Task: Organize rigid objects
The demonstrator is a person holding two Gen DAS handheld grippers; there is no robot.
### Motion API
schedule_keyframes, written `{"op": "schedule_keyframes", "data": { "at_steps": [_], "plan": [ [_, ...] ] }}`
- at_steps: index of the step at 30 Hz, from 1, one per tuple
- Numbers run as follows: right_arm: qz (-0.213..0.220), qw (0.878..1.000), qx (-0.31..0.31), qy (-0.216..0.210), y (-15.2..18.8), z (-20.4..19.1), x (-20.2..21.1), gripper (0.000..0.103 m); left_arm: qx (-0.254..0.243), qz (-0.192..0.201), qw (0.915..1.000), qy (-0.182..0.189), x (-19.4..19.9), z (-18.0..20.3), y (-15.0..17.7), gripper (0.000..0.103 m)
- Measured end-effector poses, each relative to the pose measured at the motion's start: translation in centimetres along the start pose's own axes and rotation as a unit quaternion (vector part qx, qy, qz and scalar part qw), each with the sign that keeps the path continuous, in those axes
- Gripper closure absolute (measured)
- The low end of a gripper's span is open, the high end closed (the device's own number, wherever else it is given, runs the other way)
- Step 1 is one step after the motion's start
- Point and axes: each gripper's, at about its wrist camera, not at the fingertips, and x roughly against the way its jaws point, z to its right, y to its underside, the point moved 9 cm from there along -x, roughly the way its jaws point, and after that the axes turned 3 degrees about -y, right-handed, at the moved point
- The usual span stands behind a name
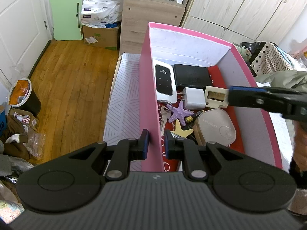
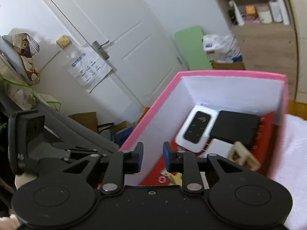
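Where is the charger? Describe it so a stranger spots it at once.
Look in the pink box. In its middle, next to the black case, lies the charger. It alone is a plain white cube with metal prongs.

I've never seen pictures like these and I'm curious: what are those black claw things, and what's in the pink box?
The black claws are two-finger grabbing tools. A person holds one in each hand. Each tool has a camera looking along its fingers, so one picture comes from the left tool and the other from the right.

The left gripper pinches the side wall of the pink box, probably to steady it. The right gripper is open and holds nothing.

Inside the box lie a white gadget, a black case, a white charger, a cream block, a key, a purple starfish and a yellow starfish.
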Motion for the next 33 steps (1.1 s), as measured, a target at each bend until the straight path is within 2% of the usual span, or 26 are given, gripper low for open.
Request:
{"op": "schedule_keyframes", "data": {
  "at_steps": [6, 9, 10, 12, 15, 17, 18, 19, 20, 21, 22, 24, 25, 28, 31, 33],
  "plan": [
    [0.066, 0.992, 0.039, 0.097, 1.7, 0.4, 5.0, 0.069, 0.012, 0.007, 0.9999, 0.003, 0.3, -0.1, 0.0, 0.089],
    [0.088, 0.988, 0.033, 0.120, 2.6, 0.5, 7.4, 0.062, -0.002, 0.014, 0.9999, 0.000, 1.2, 0.2, 0.2, 0.089],
    [0.093, 0.987, 0.029, 0.127, 2.9, 0.5, 8.1, 0.056, -0.015, 0.018, 0.9997, -0.004, 1.5, 0.4, 0.3, 0.089],
    [0.097, 0.985, 0.028, 0.141, 3.5, 0.8, 9.0, 0.050, -0.028, 0.023, 0.9993, -0.010, 2.2, 0.8, 0.5, 0.088],
    [0.089, 0.980, 0.035, 0.174, 3.9, 1.1, 9.1, 0.049, -0.032, 0.029, 0.9990, -0.016, 3.1, 1.1, 0.7, 0.086],
    [0.087, 0.980, 0.038, 0.176, 4.1, 1.0, 9.1, 0.046, -0.033, 0.036, 0.9987, -0.017, 4.0, 1.5, 0.8, 0.080],
    [0.086, 0.980, 0.034, 0.178, 4.1, 1.0, 9.2, 0.039, -0.033, 0.041, 0.9985, -0.014, 4.5, 1.8, 0.9, 0.072],
    [0.086, 0.979, 0.029, 0.181, 4.2, 1.0, 9.3, 0.028, -0.033, 0.045, 0.9984, -0.013, 5.0, 2.1, 1.1, 0.058],
    [0.086, 0.978, 0.021, 0.187, 4.2, 1.1, 9.5, 0.024, -0.035, 0.048, 0.9982, -0.012, 5.6, 2.5, 1.3, 0.051],
    [0.085, 0.976, 0.009, 0.200, 4.2, 1.4, 9.7, 0.009, -0.039, 0.051, 0.9978, -0.014, 6.0, 2.9, 1.5, 0.037],
    [0.084, 0.970, -0.005, 0.228, 4.2, 1.8, 10.0, 0.001, -0.049, 0.056, 0.9970, -0.017, 6.4, 3.5, 1.7, 0.028],
    [0.081, 0.956, -0.016, 0.283, 4.5, 2.1, 10.9, 0.001, -0.063, 0.063, 0.9957, -0.026, 7.1, 4.5, 2.2, 0.025],
    [0.083, 0.951, -0.017, 0.297, 4.5, 2.1, 11.5, 0.001, -0.068, 0.063, 0.9953, -0.029, 7.4, 5.1, 2.5, 0.025],
    [0.084, 0.959, -0.037, 0.267, 4.9, 1.8, 13.2, 0.001, -0.063, 0.057, 0.9963, -0.016, 8.1, 6.3, 3.3, 0.019],
    [0.114, 0.968, -0.055, 0.215, 5.1, 1.2, 15.6, 0.001, -0.050, 0.073, 0.9961, -0.010, 9.0, 7.4, 4.1, 0.018],
    [0.124, 0.969, -0.042, 0.209, 5.6, 0.3, 16.8, 0.001, -0.048, 0.084, 0.9952, -0.012, 9.5, 8.3, 4.7, 0.018]
  ]
}}
